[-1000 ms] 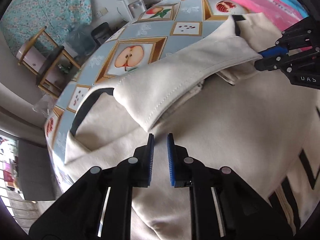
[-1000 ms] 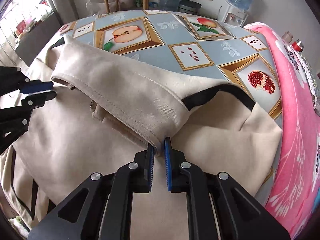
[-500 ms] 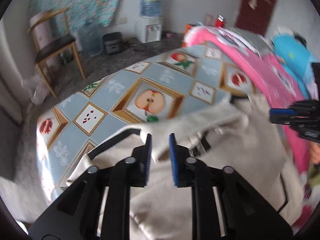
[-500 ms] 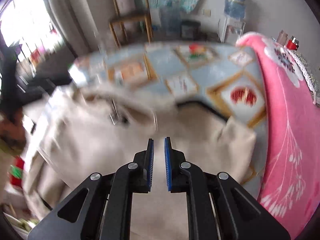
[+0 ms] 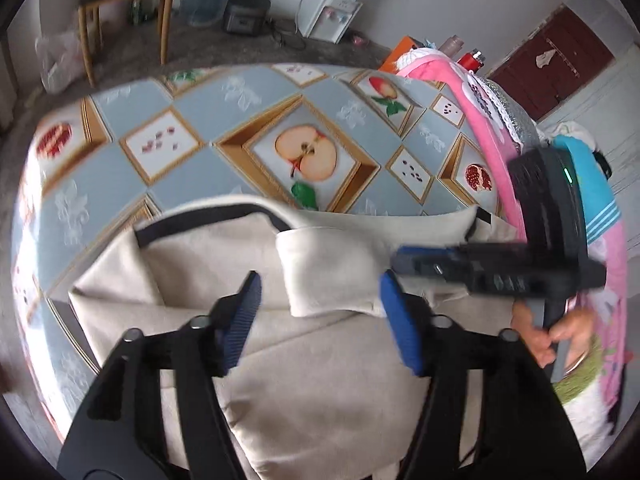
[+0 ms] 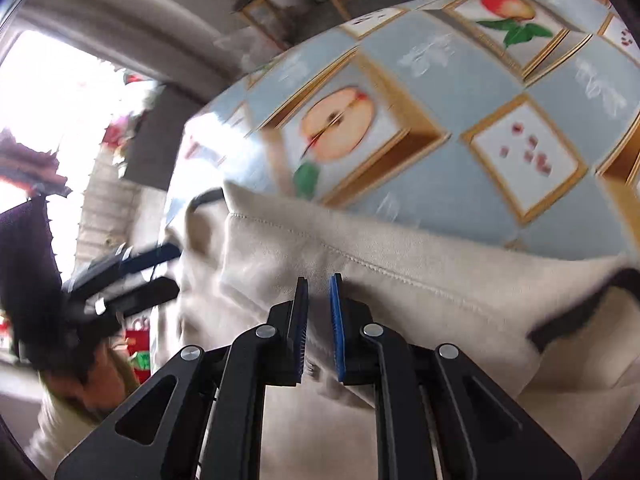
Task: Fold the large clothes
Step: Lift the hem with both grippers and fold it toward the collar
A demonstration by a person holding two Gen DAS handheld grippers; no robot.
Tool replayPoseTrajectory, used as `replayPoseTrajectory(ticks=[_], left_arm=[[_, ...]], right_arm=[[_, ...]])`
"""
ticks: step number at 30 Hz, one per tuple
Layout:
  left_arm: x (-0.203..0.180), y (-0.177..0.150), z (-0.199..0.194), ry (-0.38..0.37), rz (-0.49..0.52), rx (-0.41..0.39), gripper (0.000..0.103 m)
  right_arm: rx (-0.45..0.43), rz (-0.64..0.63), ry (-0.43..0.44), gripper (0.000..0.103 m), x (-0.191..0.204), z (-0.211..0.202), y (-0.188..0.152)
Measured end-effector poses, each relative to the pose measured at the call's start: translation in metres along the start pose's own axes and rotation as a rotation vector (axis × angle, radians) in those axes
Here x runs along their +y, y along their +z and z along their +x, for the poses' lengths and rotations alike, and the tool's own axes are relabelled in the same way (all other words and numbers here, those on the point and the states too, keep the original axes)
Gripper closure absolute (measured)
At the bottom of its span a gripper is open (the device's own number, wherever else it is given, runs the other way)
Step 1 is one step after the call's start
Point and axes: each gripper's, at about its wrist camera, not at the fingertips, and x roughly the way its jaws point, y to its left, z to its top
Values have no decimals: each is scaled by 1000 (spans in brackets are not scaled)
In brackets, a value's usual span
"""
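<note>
A cream garment with black trim (image 5: 320, 360) lies spread on the near part of a desk (image 5: 200, 184) covered by a blue-grey cloth printed with framed fruit pictures; a halved apple panel (image 5: 306, 154) sits just beyond the garment's far edge. A stitched flap of the garment (image 5: 328, 276) is folded back over the body of the cloth. The left claw (image 5: 320, 312) hangs above the garment with its blue-padded fingers spread wide, the flap's end lying between them but gripped by neither. The right claw (image 6: 319, 320) has its pads drawn close with a narrow gap, set at the flap's stitched hem (image 6: 360, 260); whether cloth is actually pinched between them cannot be told. In the left wrist view the right claw enters from the right, blurred, held by the person's right hand (image 5: 556, 332). A pink cloth (image 5: 492, 140) lies along the desk's right side. A wooden chair (image 5: 124, 4) and a water dispenser (image 5: 332, 12) stand on the floor beyond.
</note>
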Motion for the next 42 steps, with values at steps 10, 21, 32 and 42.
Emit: replayPoseTrajectory(ticks=[10,21,32,42], left_arm=[[8,10,57,-21,-161,92,44],[12,7,41,-166,-244,56,59],[1,-2,41,-67,-72,79,89],[-18,14,59,136,109,1,93]], right_arm=[[-111,38,44,90,-15,-36,-32],[-150,323,11,59,-81,-62,-63],[-145,361,81,88,-80,-32,-51],[-197,277,-119,90,-69,-24,-19]])
